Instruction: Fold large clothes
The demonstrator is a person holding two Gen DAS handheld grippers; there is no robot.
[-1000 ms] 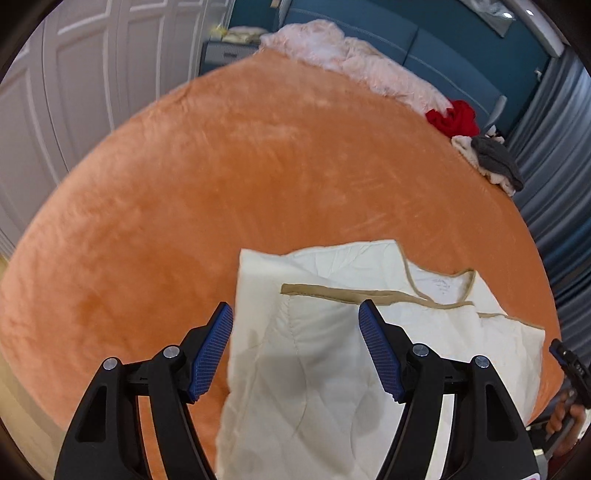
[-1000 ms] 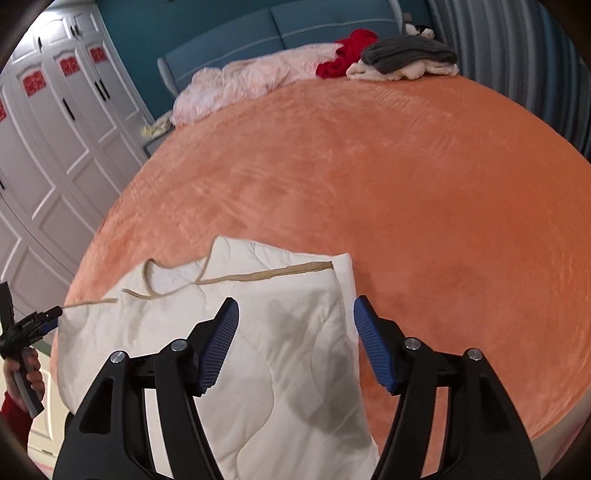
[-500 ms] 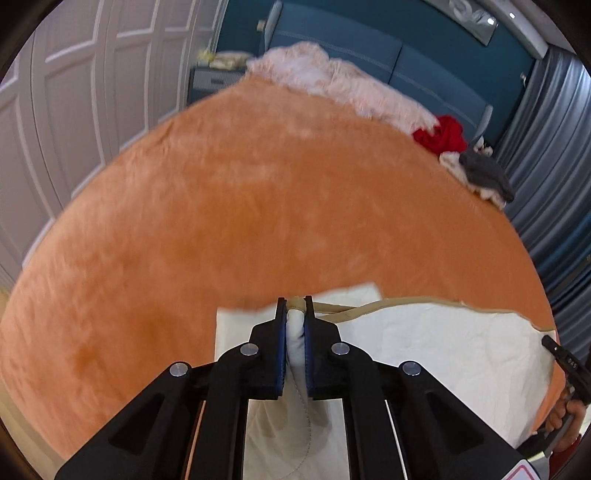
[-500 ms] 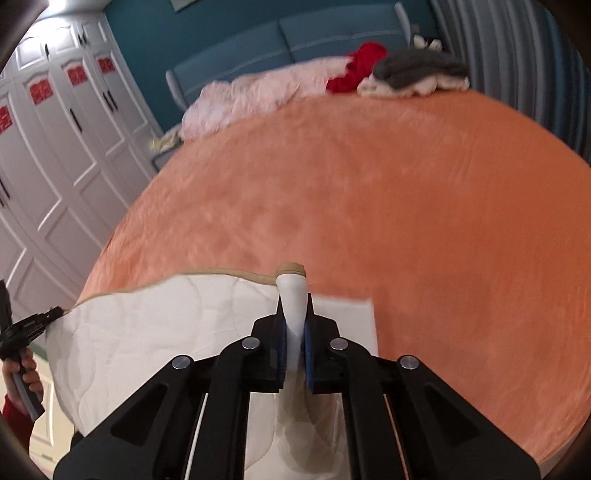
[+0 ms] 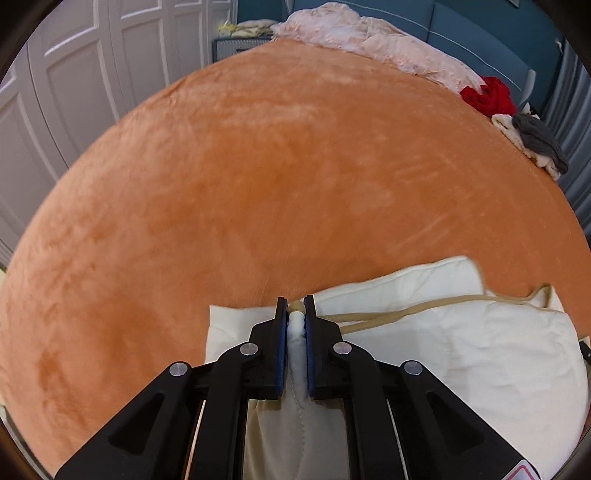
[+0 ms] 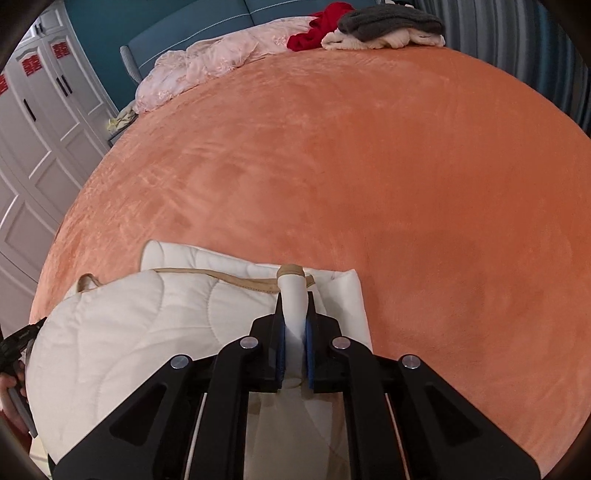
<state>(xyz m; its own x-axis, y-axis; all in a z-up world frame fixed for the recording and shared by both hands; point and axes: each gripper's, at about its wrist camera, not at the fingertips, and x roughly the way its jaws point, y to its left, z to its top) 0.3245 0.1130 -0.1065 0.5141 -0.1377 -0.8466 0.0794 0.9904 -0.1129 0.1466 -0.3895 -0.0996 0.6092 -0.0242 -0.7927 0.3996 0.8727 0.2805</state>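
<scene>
A cream quilted garment (image 5: 461, 350) with tan trim lies at the near edge of the orange bedspread (image 5: 277, 166). My left gripper (image 5: 295, 306) is shut on its trimmed edge, and a pinched ridge of cream cloth shows between the blue pads. In the right wrist view the same garment (image 6: 129, 332) spreads to the left. My right gripper (image 6: 295, 306) is shut on another part of the trimmed edge, with a tan-capped fold sticking out past its fingertips. The cloth between the two grips is doubled over and puffed up.
At the far end of the bedspread (image 6: 369, 166) lie a pink blanket (image 6: 207, 66), a red garment (image 6: 317, 33) and a grey and cream pile of clothes (image 6: 388, 22). White wardrobe doors (image 6: 33, 129) stand on the left. A hand (image 6: 14, 373) shows at the left edge.
Both grippers went from wide open above the garment to shut on its trimmed edge. Since then the pinched edge has moved over the garment, which now bunches into a fold.
</scene>
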